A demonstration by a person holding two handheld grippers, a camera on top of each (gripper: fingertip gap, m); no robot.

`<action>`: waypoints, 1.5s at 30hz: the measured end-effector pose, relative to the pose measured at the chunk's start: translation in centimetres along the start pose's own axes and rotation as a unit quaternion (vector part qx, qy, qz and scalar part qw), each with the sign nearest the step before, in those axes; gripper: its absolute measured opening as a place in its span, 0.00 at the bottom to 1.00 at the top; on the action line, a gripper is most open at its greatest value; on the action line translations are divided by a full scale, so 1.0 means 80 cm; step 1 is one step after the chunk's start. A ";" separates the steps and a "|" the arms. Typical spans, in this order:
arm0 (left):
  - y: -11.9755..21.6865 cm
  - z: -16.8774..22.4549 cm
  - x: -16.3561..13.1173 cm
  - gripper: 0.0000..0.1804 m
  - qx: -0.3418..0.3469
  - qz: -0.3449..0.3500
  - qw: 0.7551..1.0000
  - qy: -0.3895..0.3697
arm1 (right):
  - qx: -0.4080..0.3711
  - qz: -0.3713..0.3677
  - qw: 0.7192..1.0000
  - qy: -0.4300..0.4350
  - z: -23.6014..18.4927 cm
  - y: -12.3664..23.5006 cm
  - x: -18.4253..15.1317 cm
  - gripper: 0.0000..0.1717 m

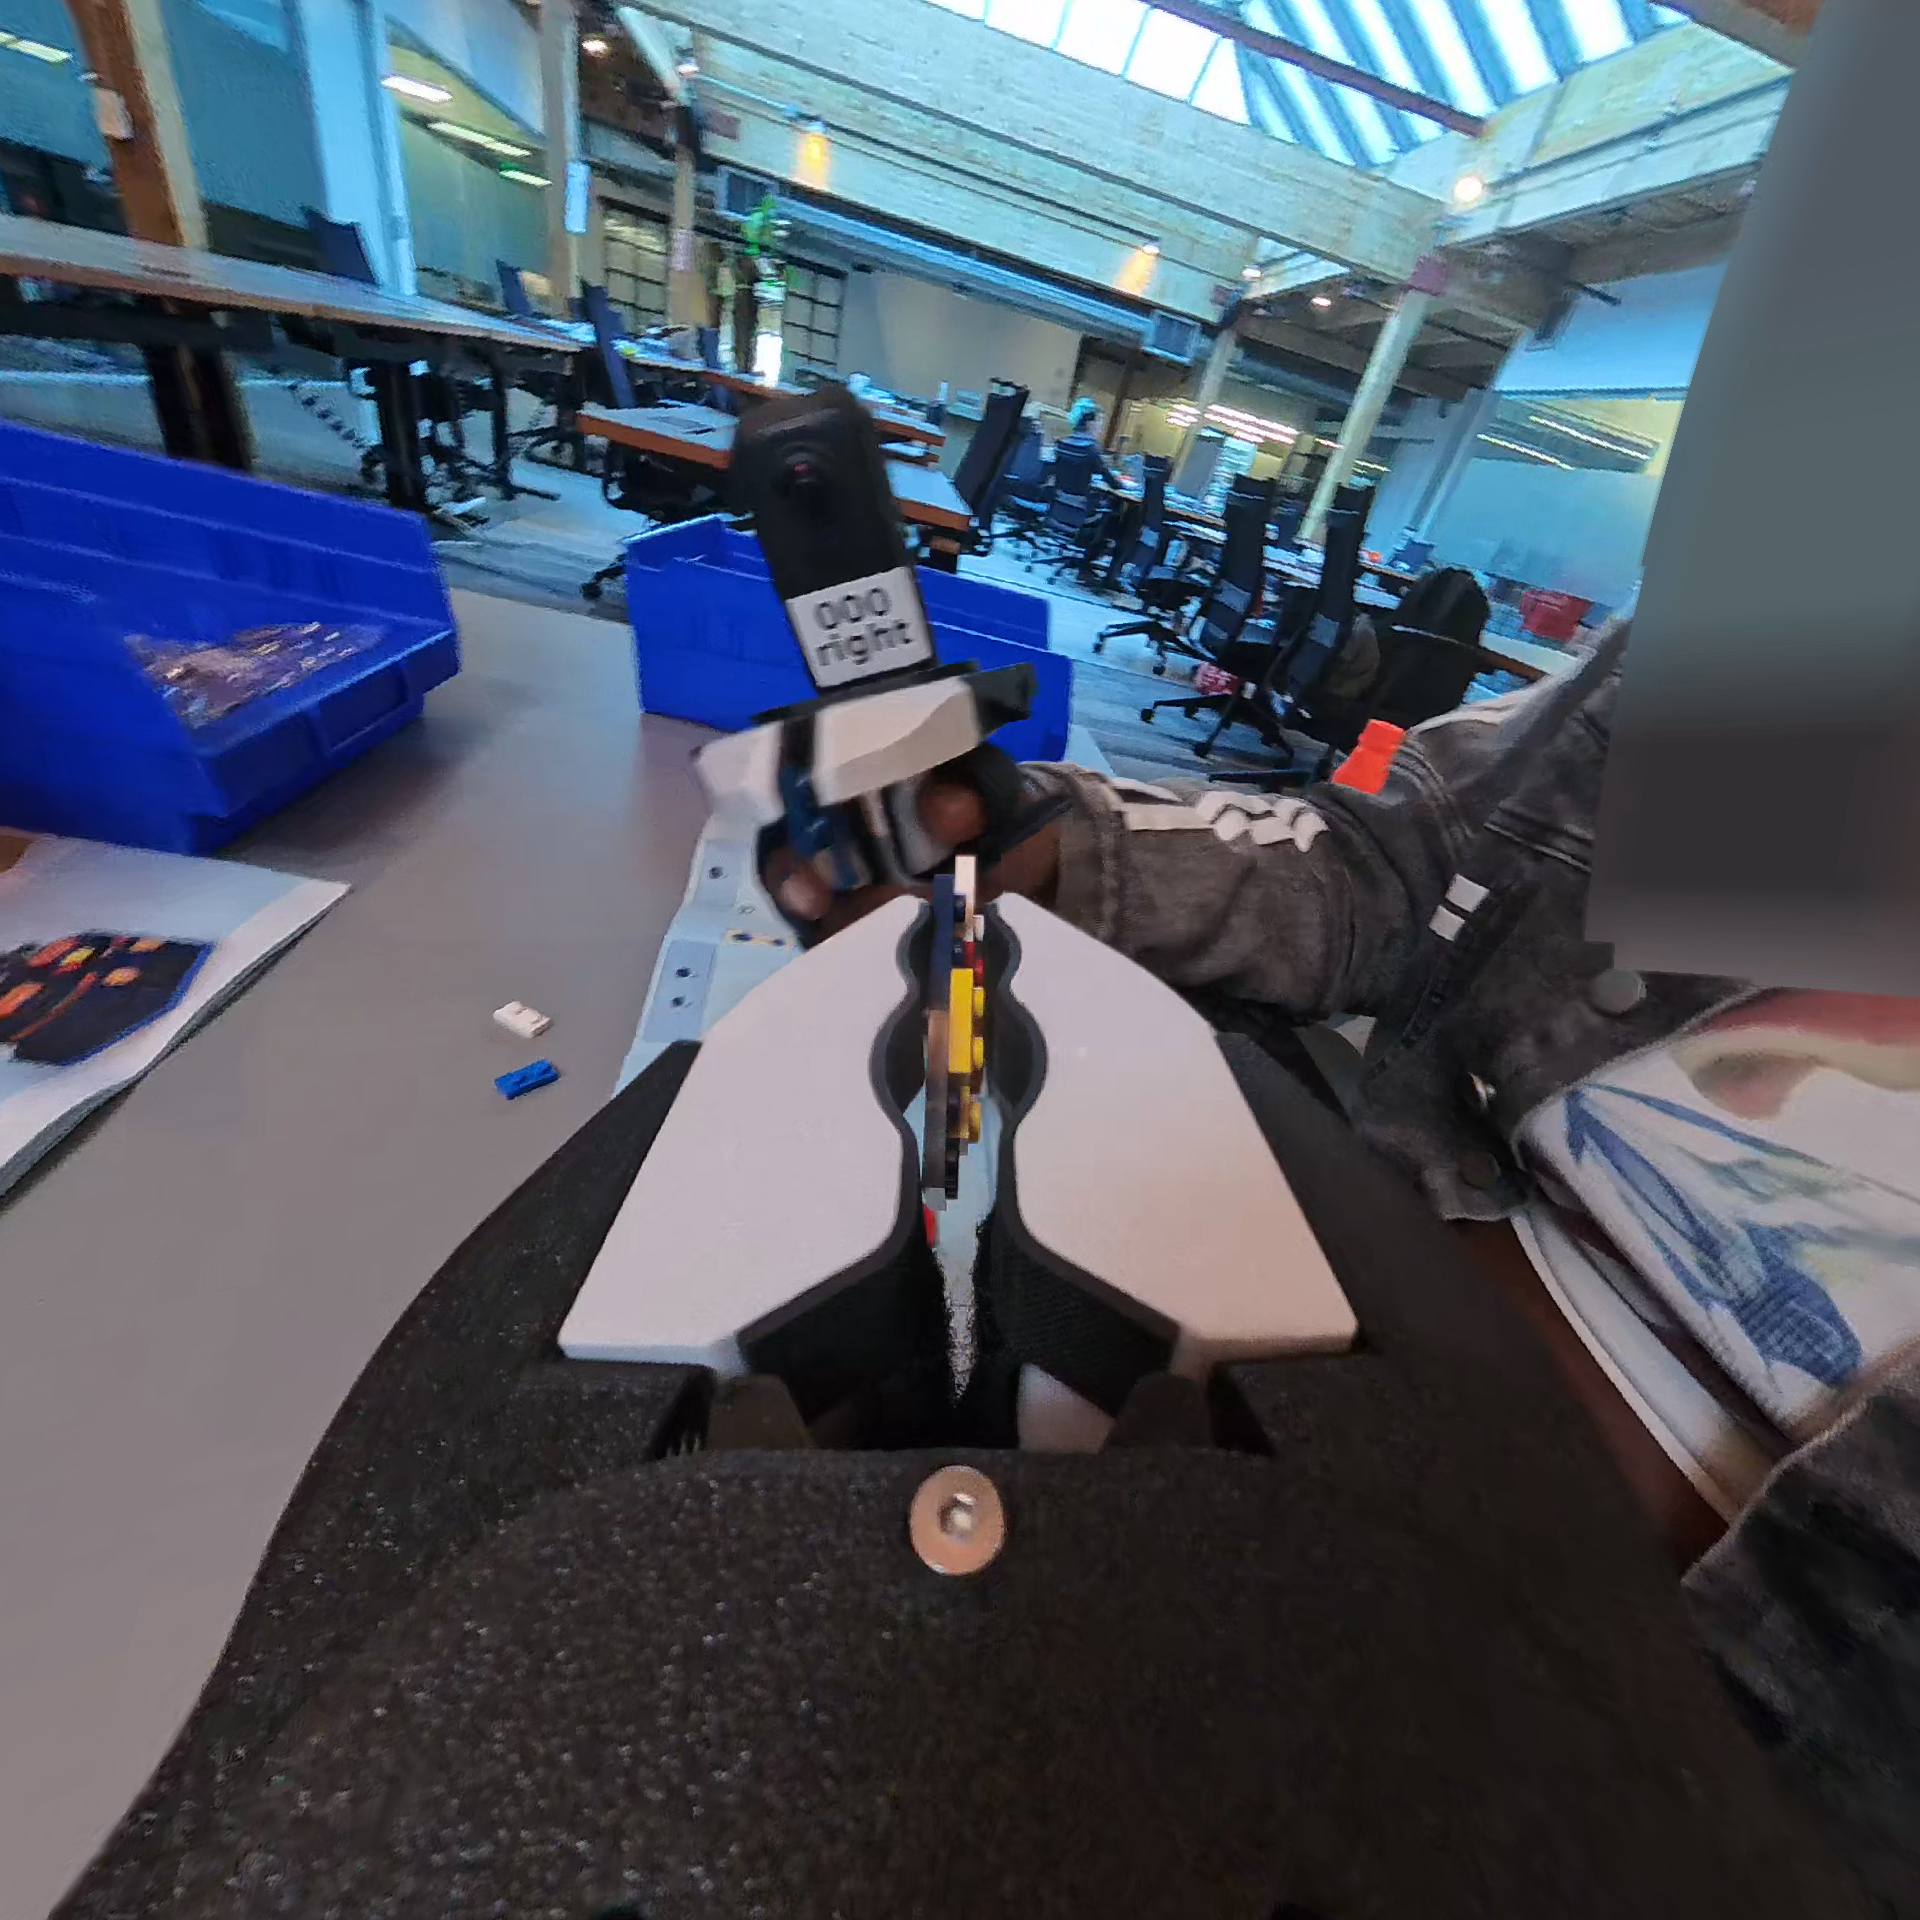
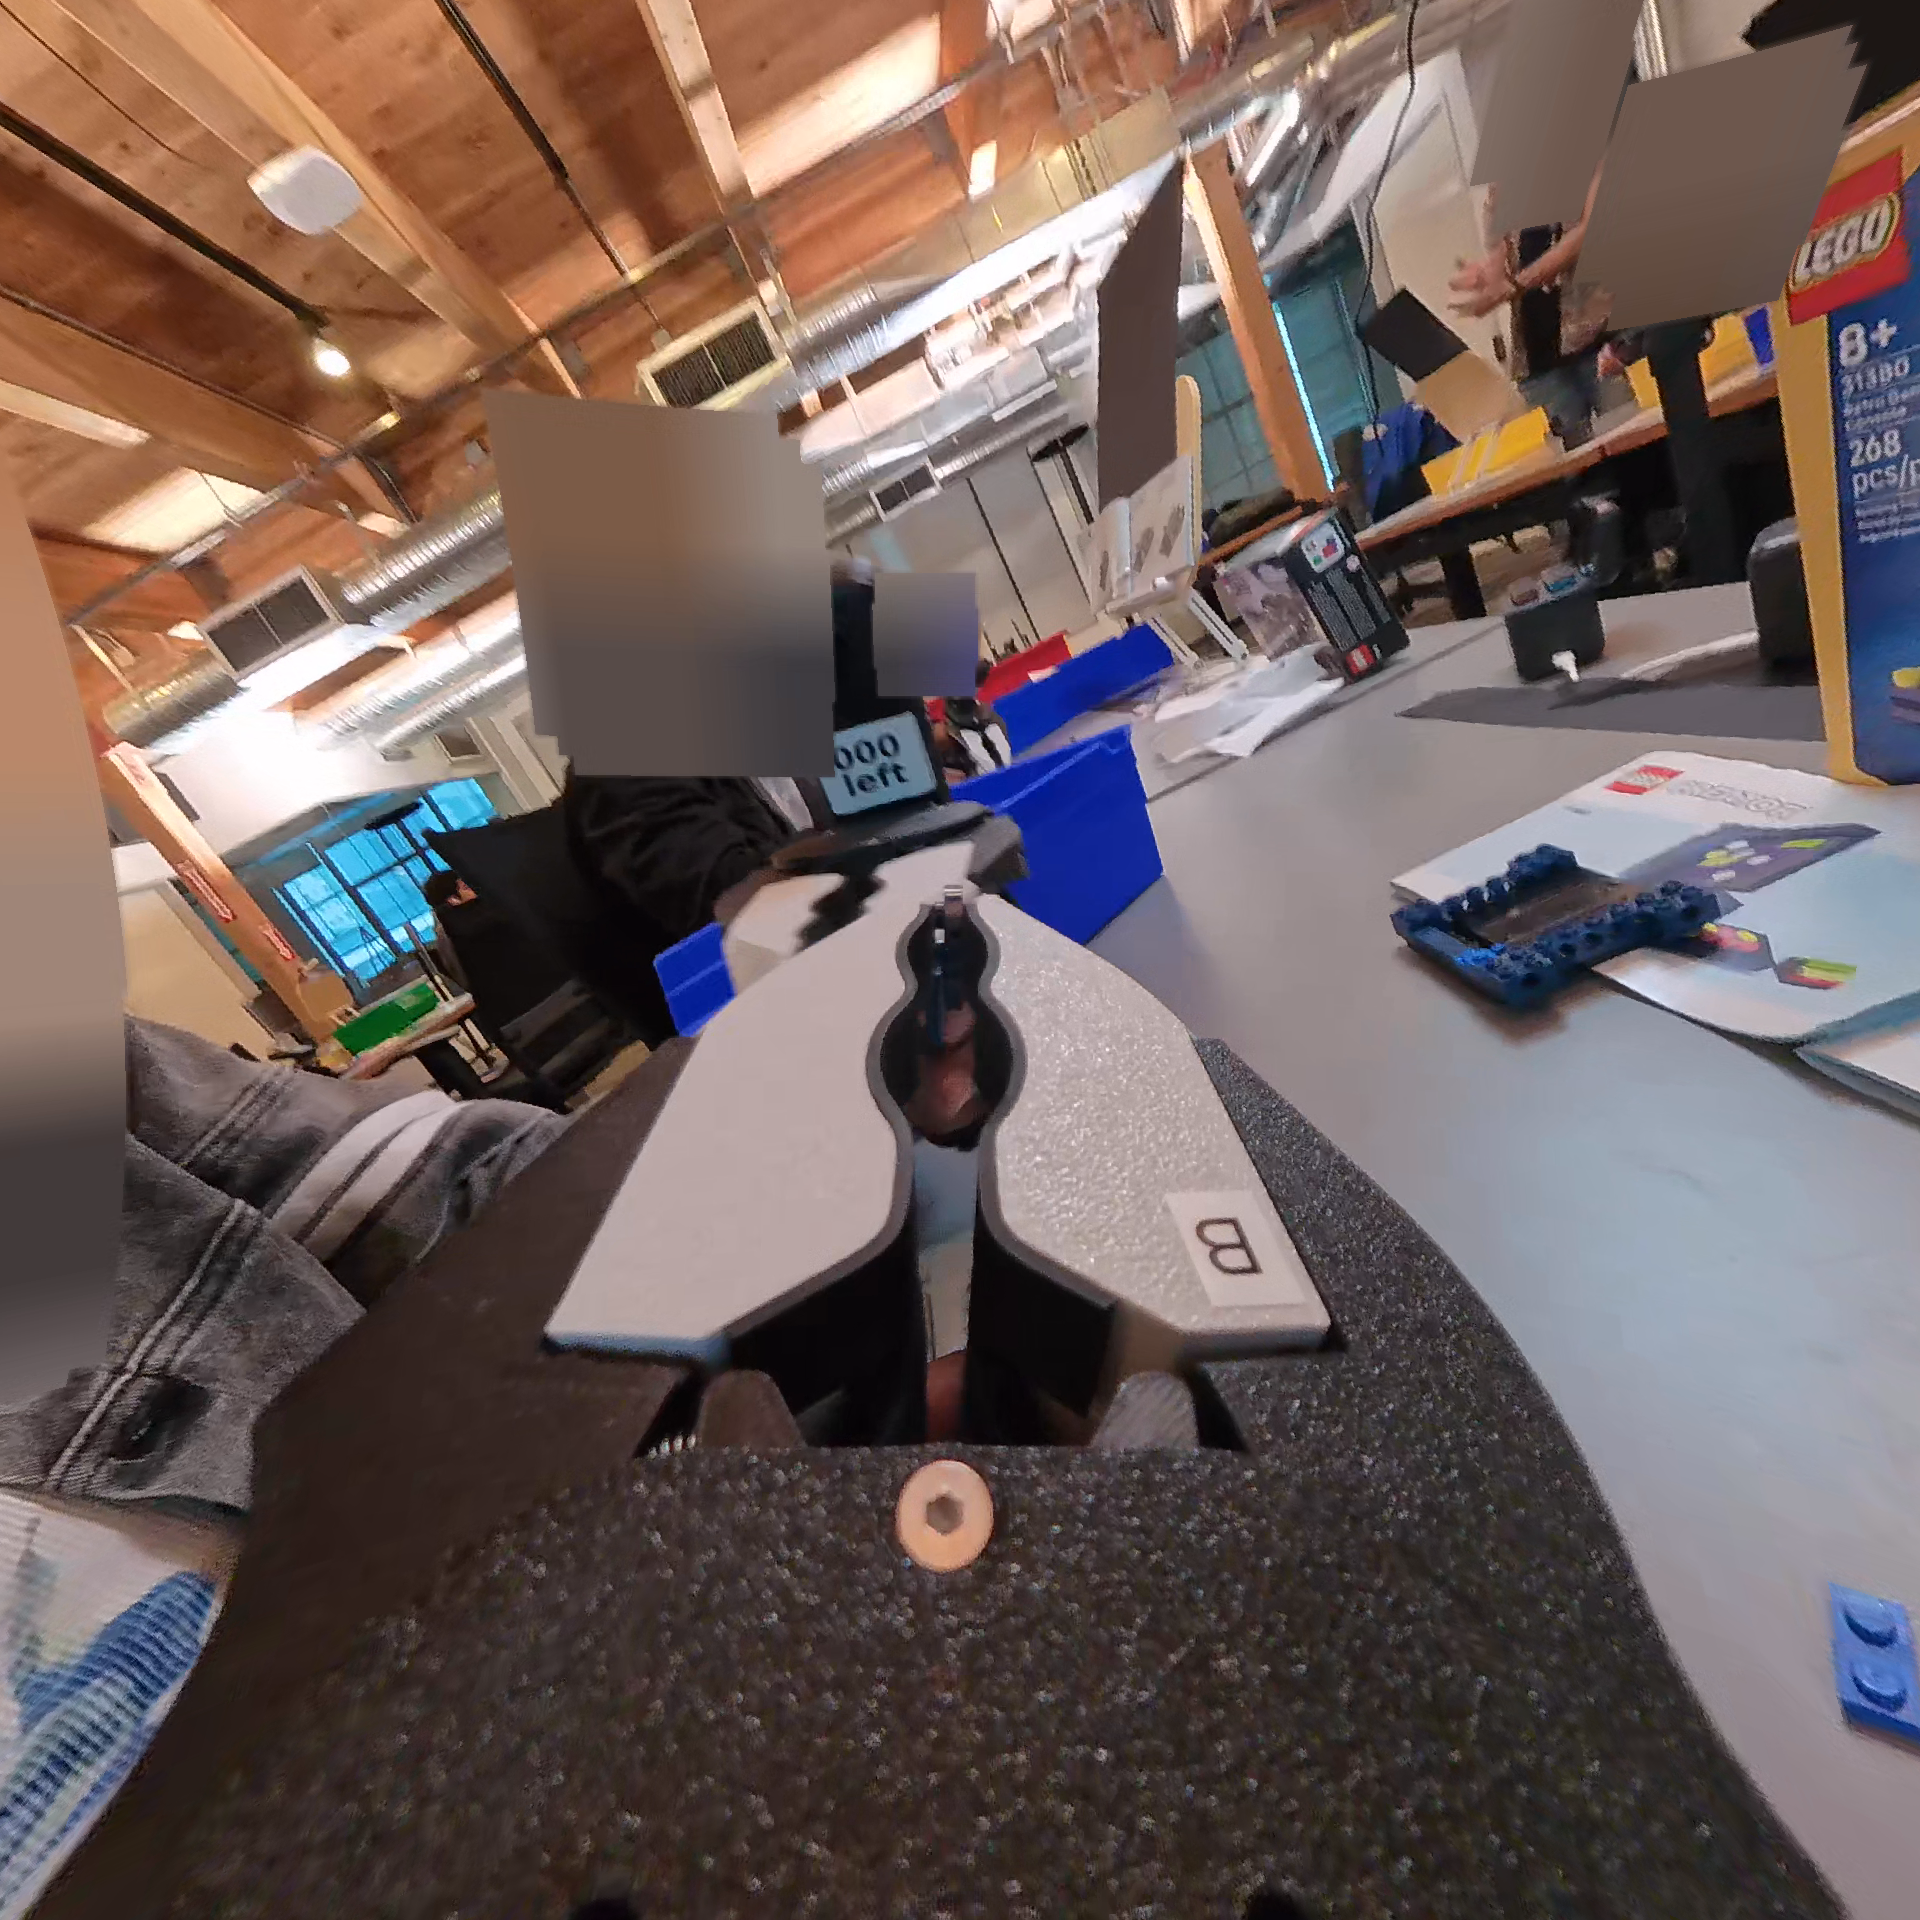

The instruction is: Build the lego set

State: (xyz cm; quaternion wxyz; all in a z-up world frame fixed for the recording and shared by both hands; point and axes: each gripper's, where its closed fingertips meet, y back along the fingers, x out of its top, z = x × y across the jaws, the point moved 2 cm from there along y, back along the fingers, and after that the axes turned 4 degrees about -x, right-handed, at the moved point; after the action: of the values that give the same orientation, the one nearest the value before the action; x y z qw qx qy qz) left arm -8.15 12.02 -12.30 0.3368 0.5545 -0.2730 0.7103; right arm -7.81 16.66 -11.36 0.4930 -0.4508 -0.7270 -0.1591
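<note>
In the left wrist view my left gripper [image 1: 961, 914] is shut on a flat brick assembly [image 1: 961, 1029], seen edge-on, made of dark blue, white, yellow and red pieces. It is held above the grey table [image 1: 312, 1195]. My right gripper [image 1: 821, 831] is just beyond it, tips close to the assembly's far end, shut on a small dark blue piece [image 1: 805, 821]. In the right wrist view my right gripper [image 2: 948, 914] grips that thin dark blue plate [image 2: 940, 997] edge-on. The left gripper [image 2: 842, 899] is right in front of it.
Blue bins [image 1: 208, 644] [image 1: 727, 623] stand at the back. A booklet [image 1: 104, 987], a small white piece [image 1: 522, 1020] and a blue plate [image 1: 527, 1078] lie at the left. A dark blue frame [image 2: 1538, 925] lies on a booklet [image 2: 1714, 831] beside a box [image 2: 1860, 468]. A blue plate [image 2: 1875, 1673] lies nearby. The tips of both grippers are at nearly the same place.
</note>
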 end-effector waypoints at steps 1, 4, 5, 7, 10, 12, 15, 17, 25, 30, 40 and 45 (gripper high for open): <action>0.003 -0.008 -0.001 0.04 0.018 0.002 1.000 0.016 | 0.011 0.014 1.000 -0.006 -0.004 0.001 0.005 0.03; 0.008 -0.019 0.000 0.04 0.031 0.030 0.997 0.067 | 0.050 0.066 0.995 -0.052 -0.015 0.002 0.017 0.03; 0.008 -0.020 0.001 0.04 0.027 0.038 0.996 0.079 | 0.059 0.076 0.993 -0.072 -0.016 0.000 0.017 0.02; 0.007 -0.022 0.000 0.04 0.034 0.038 0.995 0.088 | 0.061 0.083 0.990 -0.092 -0.014 -0.003 0.014 0.02; 0.004 -0.020 0.000 0.04 0.027 0.041 0.995 0.092 | 0.050 0.070 0.992 -0.092 -0.009 -0.006 0.006 0.02; 0.003 -0.019 0.001 0.04 0.024 0.047 0.994 0.099 | 0.046 0.063 0.993 -0.092 -0.009 -0.008 0.003 0.02; 0.001 -0.019 -0.002 0.04 0.024 0.039 0.993 0.107 | 0.032 0.051 0.995 -0.081 -0.006 -0.010 -0.002 0.02; -0.001 -0.019 -0.005 0.04 0.023 0.032 0.993 0.108 | 0.025 0.040 0.997 -0.068 -0.006 -0.012 -0.007 0.03; -0.001 -0.020 -0.014 0.04 0.031 0.003 0.995 0.095 | -0.089 -0.030 0.991 0.095 0.012 -0.010 -0.020 0.03; 0.028 -0.053 -0.040 0.04 0.108 -0.055 0.985 0.126 | -0.092 -0.024 0.994 0.045 0.022 -0.001 -0.017 0.03; 0.015 -0.034 -0.002 0.04 0.055 0.064 0.985 0.149 | -0.025 0.012 0.996 -0.087 0.018 0.001 -0.008 0.02; 0.026 -0.032 0.018 0.04 0.000 0.164 0.961 0.221 | 0.008 -0.038 0.995 -0.097 0.011 0.006 -0.007 0.02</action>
State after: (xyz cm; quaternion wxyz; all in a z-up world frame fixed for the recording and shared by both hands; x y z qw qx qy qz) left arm -11.50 12.92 -11.54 0.2676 0.3311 -0.2794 0.8606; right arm -7.85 17.21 -12.34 0.4176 -0.4317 -0.7893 -0.1275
